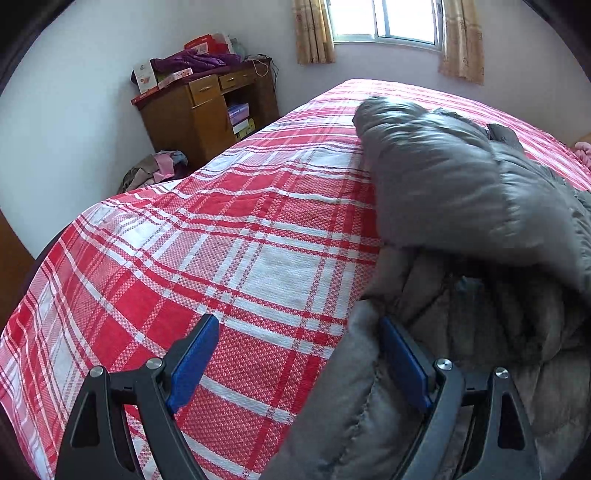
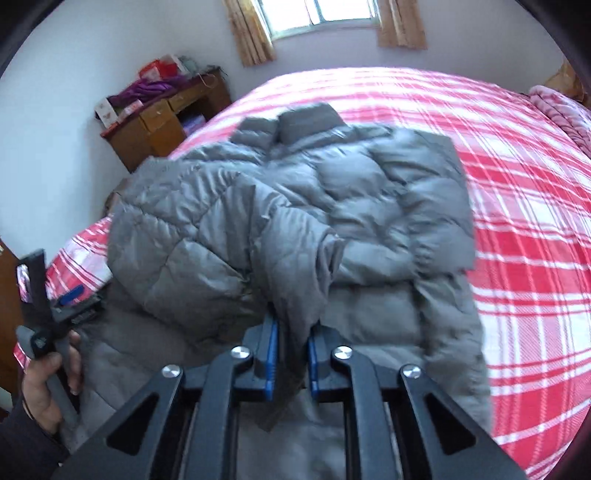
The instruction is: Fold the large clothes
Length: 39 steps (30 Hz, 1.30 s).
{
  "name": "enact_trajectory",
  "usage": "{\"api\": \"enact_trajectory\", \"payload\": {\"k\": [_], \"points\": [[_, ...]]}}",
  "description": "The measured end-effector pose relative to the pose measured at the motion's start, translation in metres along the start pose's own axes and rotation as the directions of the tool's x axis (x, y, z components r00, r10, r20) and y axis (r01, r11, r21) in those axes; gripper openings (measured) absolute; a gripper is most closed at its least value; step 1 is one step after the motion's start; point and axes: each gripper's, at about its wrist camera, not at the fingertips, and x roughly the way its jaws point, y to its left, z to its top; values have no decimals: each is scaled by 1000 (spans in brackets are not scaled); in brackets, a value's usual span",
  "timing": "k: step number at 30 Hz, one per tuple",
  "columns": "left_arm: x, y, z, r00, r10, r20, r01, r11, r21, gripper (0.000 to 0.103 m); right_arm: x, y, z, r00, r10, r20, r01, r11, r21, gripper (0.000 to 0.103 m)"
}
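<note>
A large grey puffer jacket [image 2: 295, 206] lies on the bed with the red and white plaid cover [image 2: 524, 236]. In the left wrist view the jacket [image 1: 461, 192] fills the right side. My left gripper [image 1: 299, 332] is open at the jacket's left edge; the right finger [image 1: 404, 362] rests against the jacket's hem and the left finger is over bare cover. My right gripper [image 2: 291, 332] is shut on a fold of the jacket, lifting a sleeve section over the body. The left gripper also shows in the right wrist view [image 2: 74, 295], held in a hand.
A wooden desk [image 1: 207, 107] piled with boxes and purple cloth stands against the far wall left of the bed. Clothes [image 1: 155, 170] lie on the floor by it. A curtained window [image 1: 388, 22] is behind the bed. A pink blanket [image 2: 561, 110] lies at the bed's far right.
</note>
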Motion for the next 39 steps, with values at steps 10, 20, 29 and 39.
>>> {"api": "enact_trajectory", "payload": {"k": [10, 20, 29, 39], "points": [[-42, 21, 24, 999, -46, -8, 46, 999, -1, 88, -19, -39, -11, 1000, -22, -5, 22, 996, 84, 50], [-68, -22, 84, 982, -186, 37, 185, 983, 20, 88, -53, -34, 20, 981, -167, 99, 156, 982, 108, 73], [-15, -92, 92, 983, -177, 56, 173, 983, 65, 88, 1, 21, 47, 990, -102, 96, 100, 995, 29, 52], [39, -92, 68, 983, -184, 14, 183, 983, 25, 94, 66, 25, 35, 983, -156, 100, 155, 988, 14, 52]]}}
